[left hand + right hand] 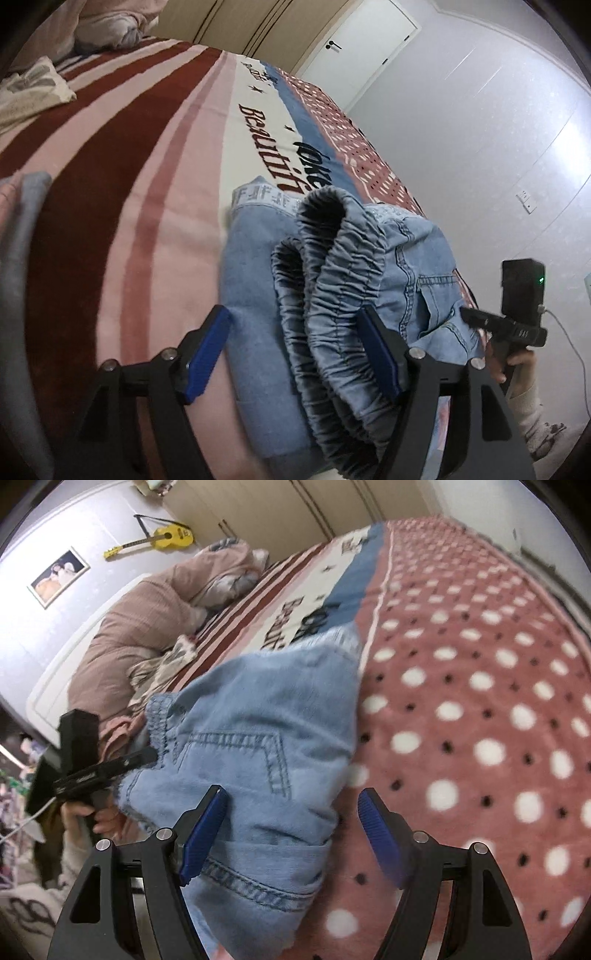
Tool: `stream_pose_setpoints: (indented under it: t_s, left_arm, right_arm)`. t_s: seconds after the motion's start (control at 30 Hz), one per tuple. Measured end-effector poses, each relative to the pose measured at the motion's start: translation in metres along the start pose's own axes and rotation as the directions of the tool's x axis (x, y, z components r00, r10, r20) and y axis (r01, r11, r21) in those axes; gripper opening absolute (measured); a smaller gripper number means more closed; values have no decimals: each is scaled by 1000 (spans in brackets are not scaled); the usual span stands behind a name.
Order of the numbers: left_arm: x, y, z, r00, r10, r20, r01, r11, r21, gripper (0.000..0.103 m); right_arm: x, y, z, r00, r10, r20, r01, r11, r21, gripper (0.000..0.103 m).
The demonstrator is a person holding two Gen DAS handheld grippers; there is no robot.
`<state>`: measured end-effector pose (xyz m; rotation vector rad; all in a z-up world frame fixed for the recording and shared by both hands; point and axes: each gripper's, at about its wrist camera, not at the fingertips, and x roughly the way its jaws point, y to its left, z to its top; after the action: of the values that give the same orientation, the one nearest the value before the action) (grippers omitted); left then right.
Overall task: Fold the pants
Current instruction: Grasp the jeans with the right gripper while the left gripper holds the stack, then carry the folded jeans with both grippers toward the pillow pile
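Note:
Light blue denim pants (266, 280) lie folded on the bed, the gathered elastic waistband (332, 295) bunched toward me. My left gripper (295, 347) is open, its blue pads on either side of the waistband edge. In the right wrist view the pants (251, 738) show a stitched back pocket. My right gripper (291, 834) is open over the pants' right edge, nothing pinched. Each gripper shows in the other's view: the right one (476, 317) at the pocket, the left one (147, 755) at the waistband edge.
The bed blanket has pink and dark red stripes (110, 177), a white lettered band and a pink polka-dot part (461, 701). A pink duvet (147, 627) and pillows lie at the head. A white door (362, 48) and wall stand beyond the bed edge.

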<state>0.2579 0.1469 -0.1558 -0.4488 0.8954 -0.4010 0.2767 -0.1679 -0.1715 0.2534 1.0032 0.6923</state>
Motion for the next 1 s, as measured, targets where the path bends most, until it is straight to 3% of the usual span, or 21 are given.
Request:
stream_pose_setpoints:
  t_s: [0.07, 0.23, 0.4, 0.47, 0.53, 0.63, 0.7, 0.73, 1.0]
  left_arm:
    - [3, 3, -1, 1000, 2, -12, -2, 1000, -6, 71]
    - [4, 1, 0, 999, 44, -26, -44, 999, 9, 77]
    - [8, 4, 0, 998, 0, -61, -1, 1000, -31, 76]
    - [12, 4, 0, 998, -22, -62, 19, 999, -46, 70]
    - [12, -1, -1, 998, -34, -46, 32, 998, -50, 56]
    - [1, -17, -2, 1000, 0, -12, 0, 1000, 19, 35]
    - [-6, -26, 0, 1000, 16, 8, -17, 999, 51, 29]
    - [-10, -29, 1, 1000, 13, 17, -14, 998, 58, 26]
    - [-58, -40, 14, 996, -1, 84, -9, 994, 111, 21]
  right_arm:
    - [8, -1, -5, 999, 36, -34, -35, 999, 12, 70]
    - [10, 2, -9, 999, 33, -40, -32, 999, 8, 70]
    - [13, 3, -6, 998, 38, -49, -38, 999, 9, 70]
    - [16, 3, -4, 996, 65, -59, -65, 998, 17, 65]
    - [17, 3, -1, 996, 63, -57, -61, 998, 23, 59]
    - [8, 12, 1, 999, 47, -21, -47, 999, -14, 42]
    - [1, 18, 2, 999, 33, 3, -33, 999, -30, 28]
    - [-2, 21, 4, 999, 29, 14, -29, 999, -34, 27]
    - [-30, 63, 18, 996, 9, 93, 0, 996, -94, 20]
